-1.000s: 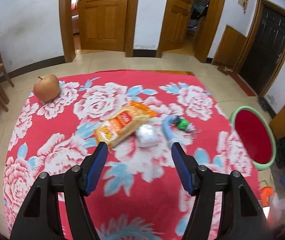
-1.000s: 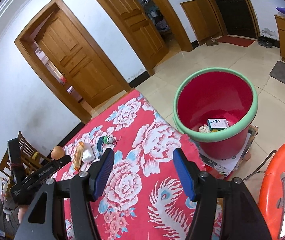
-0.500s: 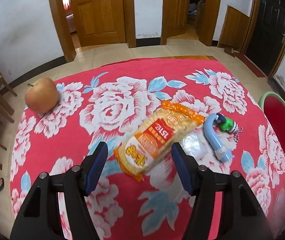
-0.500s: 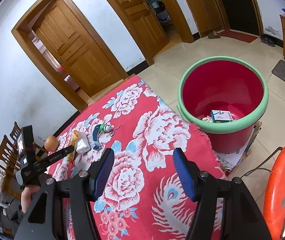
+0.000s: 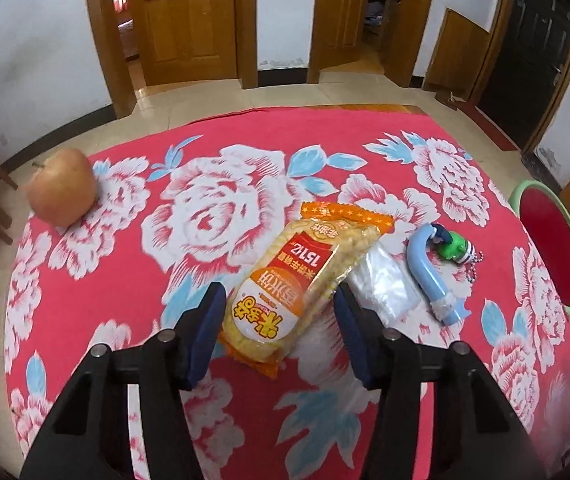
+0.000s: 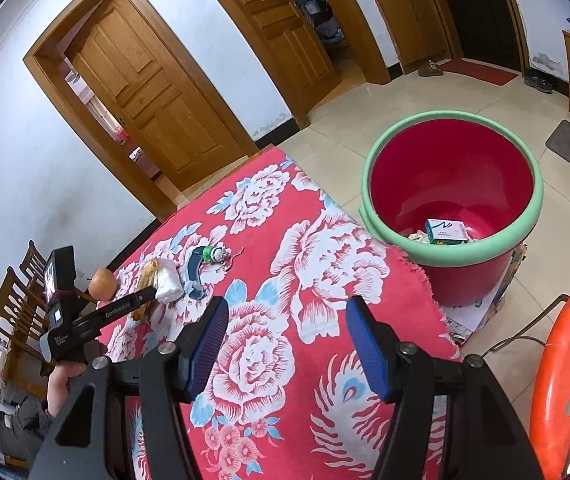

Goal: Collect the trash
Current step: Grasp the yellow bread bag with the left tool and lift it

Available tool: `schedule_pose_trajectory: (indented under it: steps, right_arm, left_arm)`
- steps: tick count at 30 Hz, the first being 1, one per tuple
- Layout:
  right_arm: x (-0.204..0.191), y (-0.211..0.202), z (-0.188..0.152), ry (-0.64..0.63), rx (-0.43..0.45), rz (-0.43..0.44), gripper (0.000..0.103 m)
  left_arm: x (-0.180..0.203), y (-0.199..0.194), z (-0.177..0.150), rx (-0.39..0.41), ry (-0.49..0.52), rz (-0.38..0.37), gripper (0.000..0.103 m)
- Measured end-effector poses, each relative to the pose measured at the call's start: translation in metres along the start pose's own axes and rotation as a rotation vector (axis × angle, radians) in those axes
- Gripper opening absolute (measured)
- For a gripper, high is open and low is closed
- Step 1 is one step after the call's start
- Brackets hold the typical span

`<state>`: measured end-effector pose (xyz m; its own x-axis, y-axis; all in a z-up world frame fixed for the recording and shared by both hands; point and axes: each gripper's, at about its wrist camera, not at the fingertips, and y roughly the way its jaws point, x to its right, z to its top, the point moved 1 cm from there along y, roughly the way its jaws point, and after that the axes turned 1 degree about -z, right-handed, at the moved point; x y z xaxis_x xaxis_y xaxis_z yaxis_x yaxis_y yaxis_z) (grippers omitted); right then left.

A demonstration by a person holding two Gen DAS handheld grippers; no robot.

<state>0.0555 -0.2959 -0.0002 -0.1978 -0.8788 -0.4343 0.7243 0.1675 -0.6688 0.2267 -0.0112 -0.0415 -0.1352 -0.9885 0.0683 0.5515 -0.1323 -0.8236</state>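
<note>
An orange and yellow snack packet (image 5: 297, 284) lies on the red flowered tablecloth (image 5: 213, 216). My left gripper (image 5: 279, 308) is open, its two blue fingers on either side of the packet's near end. A crumpled clear plastic bag (image 5: 385, 284) lies just right of the packet. The red bin with a green rim (image 6: 453, 204) stands on the floor beyond the table's right edge, with a small box and scraps inside. My right gripper (image 6: 287, 332) is open and empty above the table, near the bin side.
An apple (image 5: 63, 188) sits at the table's far left. A blue curved handle (image 5: 429, 272) and a green keychain toy (image 5: 455, 248) lie right of the plastic bag. An orange stool (image 6: 565, 368) stands at the right. Wooden chairs (image 6: 17, 300) stand left of the table.
My left gripper has moved forward and down, so the snack packet now lies between its open fingers. The right gripper has shifted only slightly.
</note>
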Motion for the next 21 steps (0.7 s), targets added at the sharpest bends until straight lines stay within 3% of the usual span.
schedule_pose_trajectory:
  steps: [9, 21]
  right_arm:
    - [-0.013, -0.004, 0.001, -0.027, 0.0, 0.021, 0.064]
    - [-0.07, 0.024, 0.008, -0.172, -0.026, 0.041, 0.064]
  left_arm:
    - [-0.024, -0.043, -0.019, 0.065, -0.151, -0.004, 0.056]
    - [-0.066, -0.043, -0.03, 0.108, -0.258, 0.052, 0.056]
